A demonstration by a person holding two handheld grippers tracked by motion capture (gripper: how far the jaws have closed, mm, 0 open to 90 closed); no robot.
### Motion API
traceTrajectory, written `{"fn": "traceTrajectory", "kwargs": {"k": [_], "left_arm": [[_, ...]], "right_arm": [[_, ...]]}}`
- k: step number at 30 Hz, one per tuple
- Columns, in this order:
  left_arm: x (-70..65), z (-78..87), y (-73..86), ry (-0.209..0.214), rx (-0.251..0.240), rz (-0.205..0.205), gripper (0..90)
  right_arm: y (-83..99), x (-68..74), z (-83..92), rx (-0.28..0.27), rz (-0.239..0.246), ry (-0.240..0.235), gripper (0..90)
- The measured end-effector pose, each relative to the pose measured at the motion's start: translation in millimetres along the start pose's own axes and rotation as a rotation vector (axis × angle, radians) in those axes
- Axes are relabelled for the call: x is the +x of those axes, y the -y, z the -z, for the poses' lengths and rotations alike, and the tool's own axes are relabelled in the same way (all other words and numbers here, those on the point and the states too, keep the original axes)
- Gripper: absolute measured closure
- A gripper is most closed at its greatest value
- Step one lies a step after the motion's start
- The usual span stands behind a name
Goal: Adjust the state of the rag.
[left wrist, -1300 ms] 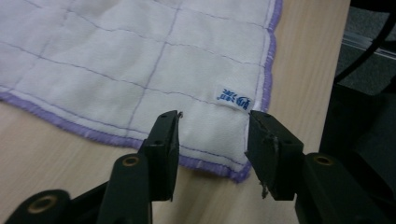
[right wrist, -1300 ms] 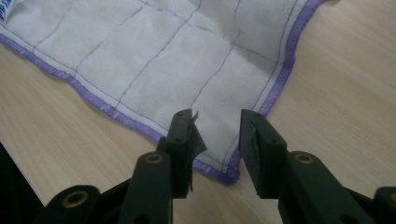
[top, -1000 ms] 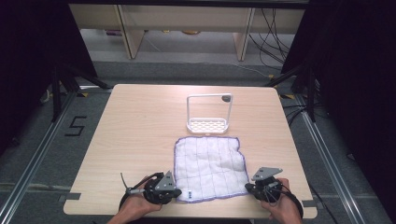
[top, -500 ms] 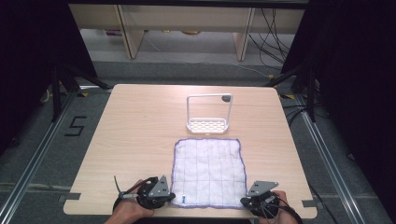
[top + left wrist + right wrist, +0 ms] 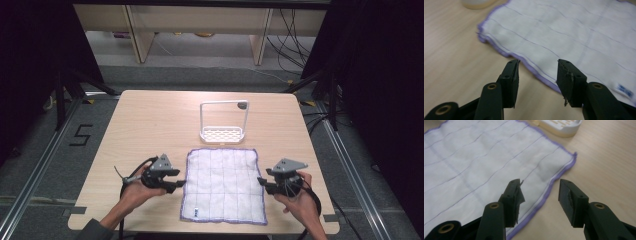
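surface: pale wood, carries everything; bare around the cloth
cloth: white with purple hem and thin grid lines, spread flat near the front edge, between the two claws; small blue tag at its near left corner; looks laid out square, likely ready for a fold or just released after smoothing
rack: white, with a tall loop handle, stands just behind the cloth's far edge, apart from both claws; untouched
left claw: at the cloth's left hem, mid-way along; jaws apart, nothing between them, hem lies just ahead of the tips in the left gripper view; jaws have just been opening
right claw: at the right hem, mid-way along; jaws apart, straddling the hem from above in the right gripper view, not pressing it; jaws have just been opening
why so: both hands mirror each other at opposite hems, looks like a symmetric two-handed move on the cloth
vs earlier: both claws were at the near corners, down by the front edge; now farther up the sides. Cloth was rumpled a second ago, now flat
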State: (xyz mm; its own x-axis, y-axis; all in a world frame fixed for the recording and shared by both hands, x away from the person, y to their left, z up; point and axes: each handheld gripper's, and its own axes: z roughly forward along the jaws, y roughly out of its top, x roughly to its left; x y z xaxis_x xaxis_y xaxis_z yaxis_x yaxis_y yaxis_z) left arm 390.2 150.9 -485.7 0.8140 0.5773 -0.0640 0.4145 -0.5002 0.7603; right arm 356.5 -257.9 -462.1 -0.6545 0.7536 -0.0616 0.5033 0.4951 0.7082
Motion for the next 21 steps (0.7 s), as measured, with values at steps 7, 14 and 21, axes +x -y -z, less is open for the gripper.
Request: {"fn": "traceTrajectory", "kwargs": {"k": [7,14,21], "left_arm": [[33.3,-20.5,-18.4,-0.066,-0.005,0.057,48.5],[47.4,-48.3,-34.9,-0.079,0.003,0.091,48.1],[50.7,-66.3,-42.3,-0.087,0.018,0.096,48.4]], "right_arm": [[-28.3,-30.9,-30.9,0.022,-0.061,0.001,50.7],[-47.2,-49.2,-53.2,0.02,-0.084,0.023,50.0],[-54.1,-59.2,-68.2,0.046,-0.103,0.033,49.5]]}}
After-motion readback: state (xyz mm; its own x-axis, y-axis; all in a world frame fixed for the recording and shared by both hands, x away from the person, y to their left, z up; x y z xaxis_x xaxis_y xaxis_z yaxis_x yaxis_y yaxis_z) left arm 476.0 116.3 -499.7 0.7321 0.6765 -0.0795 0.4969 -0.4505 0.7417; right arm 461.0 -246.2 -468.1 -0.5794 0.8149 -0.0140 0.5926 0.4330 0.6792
